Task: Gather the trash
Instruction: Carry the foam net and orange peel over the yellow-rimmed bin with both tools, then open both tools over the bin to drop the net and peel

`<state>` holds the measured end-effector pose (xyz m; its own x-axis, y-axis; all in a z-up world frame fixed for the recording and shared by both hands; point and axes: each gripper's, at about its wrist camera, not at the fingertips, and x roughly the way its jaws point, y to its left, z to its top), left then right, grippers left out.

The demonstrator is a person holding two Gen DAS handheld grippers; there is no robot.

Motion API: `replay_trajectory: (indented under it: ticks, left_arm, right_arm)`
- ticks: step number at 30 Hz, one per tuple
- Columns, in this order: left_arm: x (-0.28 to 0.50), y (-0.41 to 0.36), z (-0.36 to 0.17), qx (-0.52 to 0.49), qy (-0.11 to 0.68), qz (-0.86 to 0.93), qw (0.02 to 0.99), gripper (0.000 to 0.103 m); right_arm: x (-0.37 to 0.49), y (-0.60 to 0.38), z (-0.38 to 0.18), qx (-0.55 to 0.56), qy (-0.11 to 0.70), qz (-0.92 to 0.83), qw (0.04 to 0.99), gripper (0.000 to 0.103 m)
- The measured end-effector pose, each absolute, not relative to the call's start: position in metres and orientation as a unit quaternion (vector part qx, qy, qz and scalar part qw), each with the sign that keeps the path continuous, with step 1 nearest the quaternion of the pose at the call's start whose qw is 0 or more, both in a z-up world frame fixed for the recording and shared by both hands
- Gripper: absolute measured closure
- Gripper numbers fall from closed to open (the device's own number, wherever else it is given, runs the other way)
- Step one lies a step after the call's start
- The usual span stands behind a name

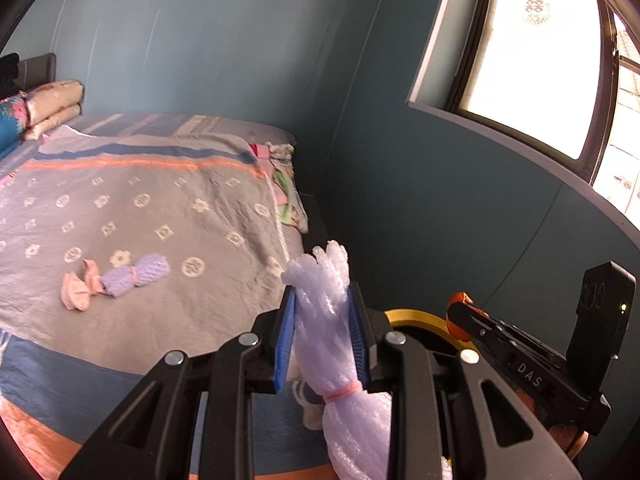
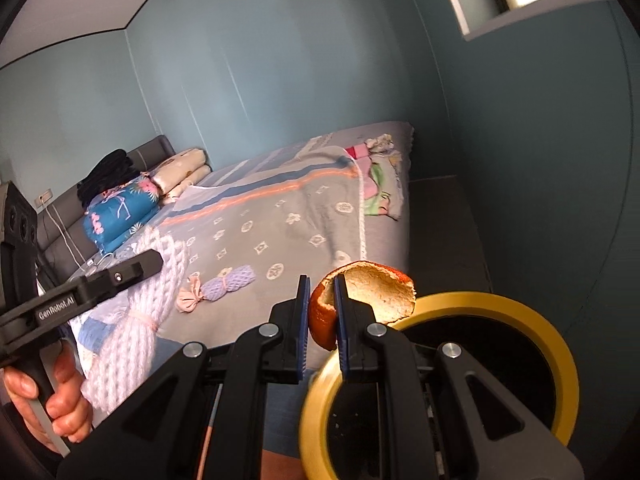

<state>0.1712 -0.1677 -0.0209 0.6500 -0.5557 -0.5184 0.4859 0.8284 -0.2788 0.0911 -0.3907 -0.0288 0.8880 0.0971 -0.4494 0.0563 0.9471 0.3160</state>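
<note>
Gripping a white foam net bundle (image 1: 332,320), left tongs (image 1: 322,316) clamp it mid-frame. Right tongs (image 2: 322,308) pinch an orange peel (image 2: 372,296) above the yellow-rimmed bin (image 2: 560,344), lower right; interior dark, contents unclear. Purple foam net (image 2: 228,282) lies on the bed (image 2: 280,216).

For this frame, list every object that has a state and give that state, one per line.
left gripper: shut on the white foam net.
white foam net: held, tied with a pink band.
right gripper: shut on the orange peel.
orange peel: held above the bin's rim.
yellow-rimmed bin: open, dark inside.
purple foam net: lying on the bed.
pink wrapper: crumpled, lying beside the purple net.
</note>
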Motion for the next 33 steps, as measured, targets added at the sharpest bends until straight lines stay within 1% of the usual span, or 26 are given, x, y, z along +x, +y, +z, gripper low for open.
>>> replay_trajectory:
  ticks: [13, 16, 17, 19, 23, 24, 25, 26, 27, 29, 30, 31, 33]
  left_arm:
    - [0.175, -0.231, -0.062, -0.047, 0.354, -0.334, 0.872, 0.078]
    - [0.173, -0.245, -0.066, -0.037, 0.356, -0.343, 0.868, 0.076]
    - [0.173, -0.249, -0.067, -0.034, 0.356, -0.343, 0.869, 0.072]
    - [0.175, -0.256, -0.067, -0.031, 0.358, -0.348, 0.866, 0.071]
    - [0.173, -0.259, -0.068, -0.029, 0.357, -0.348, 0.866, 0.06]
    - [0.174, -0.258, -0.068, -0.03, 0.357, -0.345, 0.868, 0.054]
    - [0.175, -0.257, -0.068, -0.032, 0.357, -0.342, 0.869, 0.052]
    - [0.176, -0.255, -0.068, -0.036, 0.358, -0.339, 0.869, 0.047]
    - [0.178, -0.252, -0.069, -0.04, 0.36, -0.336, 0.869, 0.045]
    - [0.179, -0.247, -0.069, -0.046, 0.364, -0.331, 0.87, 0.042]
    - [0.18, -0.243, -0.069, -0.048, 0.362, -0.326, 0.872, 0.037]
    - [0.181, -0.24, -0.067, -0.05, 0.36, -0.324, 0.874, 0.034]
    - [0.181, -0.235, -0.064, -0.052, 0.352, -0.316, 0.879, 0.027]
  right_arm:
    - [0.082, -0.445, -0.064, 0.203, 0.25, -0.033, 0.946, 0.091]
    - [0.08, -0.456, -0.071, 0.219, 0.252, -0.04, 0.942, 0.09]
    - [0.079, -0.458, -0.072, 0.222, 0.251, -0.042, 0.941, 0.09]
    - [0.075, -0.464, -0.075, 0.23, 0.247, -0.045, 0.94, 0.09]
    - [0.073, -0.469, -0.076, 0.236, 0.241, -0.052, 0.94, 0.088]
    - [0.071, -0.471, -0.075, 0.238, 0.239, -0.054, 0.94, 0.085]
    - [0.07, -0.472, -0.075, 0.24, 0.236, -0.054, 0.94, 0.082]
    - [0.069, -0.473, -0.076, 0.243, 0.233, -0.055, 0.94, 0.074]
    - [0.067, -0.475, -0.076, 0.246, 0.229, -0.059, 0.94, 0.07]
    - [0.066, -0.476, -0.075, 0.246, 0.227, -0.063, 0.94, 0.07]
    - [0.064, -0.476, -0.073, 0.246, 0.227, -0.064, 0.94, 0.07]
    - [0.064, -0.477, -0.073, 0.248, 0.227, -0.065, 0.94, 0.069]
    - [0.064, -0.476, -0.072, 0.249, 0.226, -0.065, 0.939, 0.065]
